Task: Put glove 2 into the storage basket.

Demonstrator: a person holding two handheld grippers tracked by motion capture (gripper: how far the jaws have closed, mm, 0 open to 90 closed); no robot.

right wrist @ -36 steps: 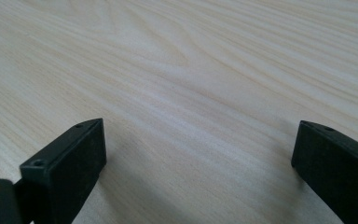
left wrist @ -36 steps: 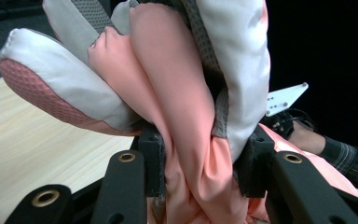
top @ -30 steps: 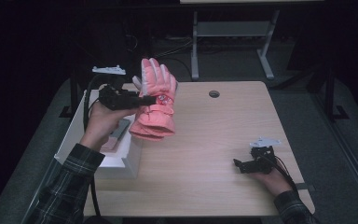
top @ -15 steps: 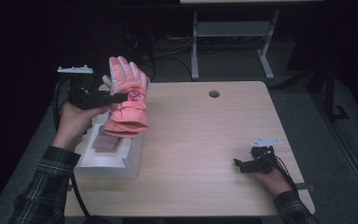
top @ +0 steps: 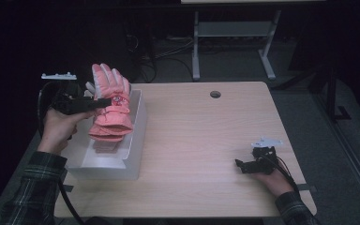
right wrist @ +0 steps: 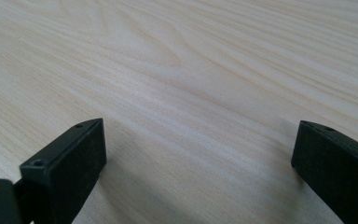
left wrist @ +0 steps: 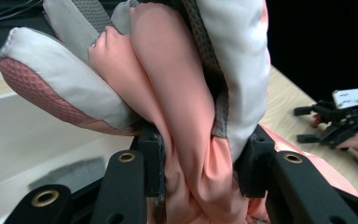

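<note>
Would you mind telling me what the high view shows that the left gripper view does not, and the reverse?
High view alone: the full tabletop with its round hole, the whole white box under the pink glove, both sleeves, and a metal stand behind the table.

Left gripper view alone: close up, the left gripper pads squeezing the glove's bunched fabric, with its grey-and-pink fingertips fanned above.

Both share: the glove held over the box, the wooden table, and the right gripper resting on the table in the person's other hand.
</note>
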